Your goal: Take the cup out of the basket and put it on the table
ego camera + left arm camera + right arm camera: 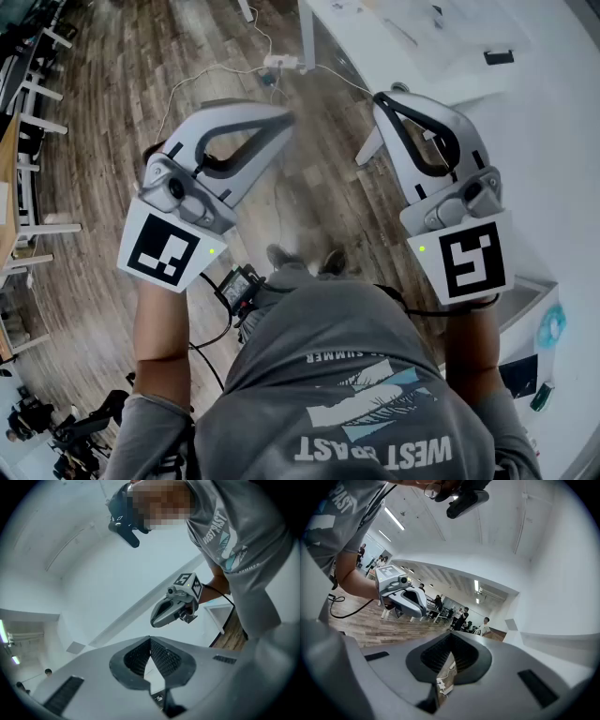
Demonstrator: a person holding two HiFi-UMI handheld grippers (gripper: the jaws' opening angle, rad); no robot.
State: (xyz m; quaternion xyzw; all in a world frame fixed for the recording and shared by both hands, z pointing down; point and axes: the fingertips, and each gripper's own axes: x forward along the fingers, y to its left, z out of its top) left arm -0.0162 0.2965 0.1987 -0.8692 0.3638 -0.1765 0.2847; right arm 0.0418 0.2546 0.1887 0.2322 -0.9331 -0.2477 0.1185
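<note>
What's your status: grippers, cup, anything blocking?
Left gripper shut, empty. Right gripper shut, empty. Cup and basket not in view. Both grippers held up over wood floor.

My grey right gripper (450,637) looks out over the room. Its black ribbed pads (436,653) meet at the tips, and nothing sits between them. Through the wedge-shaped slit below the tips I see a white power strip with its cable (443,686) lying on the brown wooden plank floor (370,623). Up and to the left of my jaws is the grey left gripper (417,609) with its square-marker cube, held on a bare forearm (354,581). Far beyond the tips stand several people (462,617). A plain white wall (562,597) rises to the right, and long ceiling strip lights (393,518) run above.
</note>
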